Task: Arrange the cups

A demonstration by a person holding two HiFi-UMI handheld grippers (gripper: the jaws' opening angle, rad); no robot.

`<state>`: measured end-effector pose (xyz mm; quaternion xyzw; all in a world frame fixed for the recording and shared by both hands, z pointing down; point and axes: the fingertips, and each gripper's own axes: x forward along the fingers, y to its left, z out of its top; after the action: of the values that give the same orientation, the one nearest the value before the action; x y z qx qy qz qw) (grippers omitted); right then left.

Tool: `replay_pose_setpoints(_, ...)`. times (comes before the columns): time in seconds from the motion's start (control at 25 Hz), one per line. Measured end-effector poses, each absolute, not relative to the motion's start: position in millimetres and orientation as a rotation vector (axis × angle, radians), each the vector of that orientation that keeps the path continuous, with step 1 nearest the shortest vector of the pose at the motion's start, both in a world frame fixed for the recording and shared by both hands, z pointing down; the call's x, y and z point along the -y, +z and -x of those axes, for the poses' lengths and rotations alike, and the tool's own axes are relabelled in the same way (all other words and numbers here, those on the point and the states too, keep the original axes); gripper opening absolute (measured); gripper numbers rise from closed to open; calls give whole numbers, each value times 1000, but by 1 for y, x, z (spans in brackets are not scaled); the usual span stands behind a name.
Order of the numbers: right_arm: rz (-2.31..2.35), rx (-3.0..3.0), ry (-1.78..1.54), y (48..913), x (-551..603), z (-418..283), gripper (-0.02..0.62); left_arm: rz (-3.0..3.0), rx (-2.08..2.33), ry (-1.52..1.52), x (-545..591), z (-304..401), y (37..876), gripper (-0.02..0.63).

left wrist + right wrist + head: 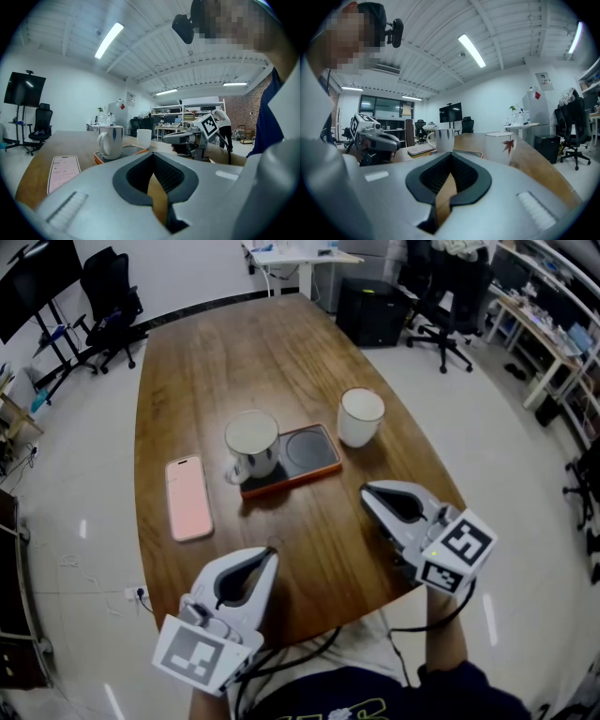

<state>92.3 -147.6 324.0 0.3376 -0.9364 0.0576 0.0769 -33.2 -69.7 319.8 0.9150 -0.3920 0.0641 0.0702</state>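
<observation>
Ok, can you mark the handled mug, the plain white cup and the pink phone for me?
handled mug (251,435): head view, inside its open mouth.
plain white cup (362,407): head view, inside its open mouth.
pink phone (188,497): head view, middle of its upward face.

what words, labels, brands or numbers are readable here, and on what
None can be read.
The phone: screen text too small.
The wall notice: blurred.
The white cup: red leaf picture, no words.
The left gripper and right gripper: square markers only, no lettering.
</observation>
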Motion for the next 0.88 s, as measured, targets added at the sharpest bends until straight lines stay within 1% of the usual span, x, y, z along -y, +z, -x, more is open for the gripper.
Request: replay_pose_setpoints(0.88,-1006,2808,173,324,148,-92,5,-2751,1180,194,70,33,319,3)
